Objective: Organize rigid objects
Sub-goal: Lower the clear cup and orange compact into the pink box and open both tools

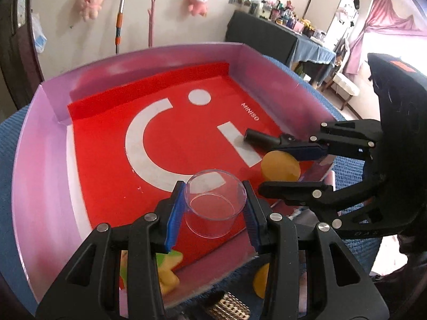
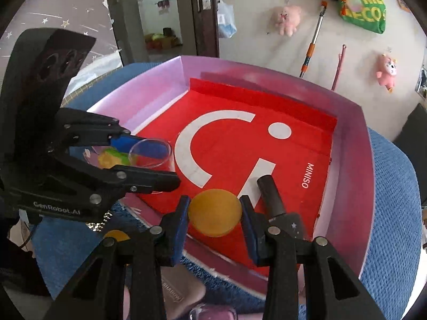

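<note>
Now, mid-delivery: left gripper (image 1: 213,214) clamped on clear cup (image 1: 214,202), right gripper (image 2: 214,218) clamped on yellow disc (image 2: 214,213), both over the tray's (image 1: 45,176) near edge. Next, judged: lower, release on red liner (image 1: 170,144).

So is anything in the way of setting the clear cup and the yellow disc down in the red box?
Nothing visible blocks either. The clear cup in the left gripper hangs over bare red floor of the box. The yellow disc, in the right gripper, has the black cylinder lying just beside it.
</note>
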`<state>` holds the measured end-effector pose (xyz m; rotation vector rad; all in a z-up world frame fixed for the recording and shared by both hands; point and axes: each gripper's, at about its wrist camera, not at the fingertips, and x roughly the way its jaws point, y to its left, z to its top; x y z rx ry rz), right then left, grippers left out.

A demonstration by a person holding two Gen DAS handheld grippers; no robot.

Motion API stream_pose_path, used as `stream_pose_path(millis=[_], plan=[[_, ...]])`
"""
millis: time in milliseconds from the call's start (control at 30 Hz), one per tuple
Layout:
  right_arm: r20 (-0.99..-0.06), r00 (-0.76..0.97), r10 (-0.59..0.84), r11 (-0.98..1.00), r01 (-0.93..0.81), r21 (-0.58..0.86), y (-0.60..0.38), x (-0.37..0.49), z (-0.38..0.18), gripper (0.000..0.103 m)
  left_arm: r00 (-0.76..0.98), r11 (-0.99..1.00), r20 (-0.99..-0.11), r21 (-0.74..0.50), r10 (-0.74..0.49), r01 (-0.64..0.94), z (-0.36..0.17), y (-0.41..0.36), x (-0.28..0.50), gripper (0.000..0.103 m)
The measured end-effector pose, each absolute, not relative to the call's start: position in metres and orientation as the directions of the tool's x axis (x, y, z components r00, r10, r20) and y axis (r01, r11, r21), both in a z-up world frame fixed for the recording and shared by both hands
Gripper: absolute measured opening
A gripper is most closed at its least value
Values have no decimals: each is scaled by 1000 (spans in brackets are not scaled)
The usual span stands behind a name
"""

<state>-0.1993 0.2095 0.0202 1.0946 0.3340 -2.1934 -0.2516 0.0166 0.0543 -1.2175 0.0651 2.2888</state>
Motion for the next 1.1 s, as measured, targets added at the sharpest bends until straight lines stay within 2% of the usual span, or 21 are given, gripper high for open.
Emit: stream_pose_path(millis=[400, 867, 967, 1100], plan=[[-828, -371, -420, -733, 677, 69, 204, -218, 5, 40, -394, -832, -805, -207, 444, -515, 43, 22, -265, 39], [-828, -363, -427, -733, 675, 82, 205, -218, 3, 40, -403, -835, -815, -167, 416, -524, 44, 26, -264, 39], [-828, -366, -426, -729, 681, 74, 205, -217, 4, 44, -398, -835, -816, -173, 419, -523, 45, 25, -263, 40], [-825, -371, -426, -729, 681, 70, 205, -215, 5, 49, -406, -838, -816, -163, 412, -521, 46, 24, -262, 52]])
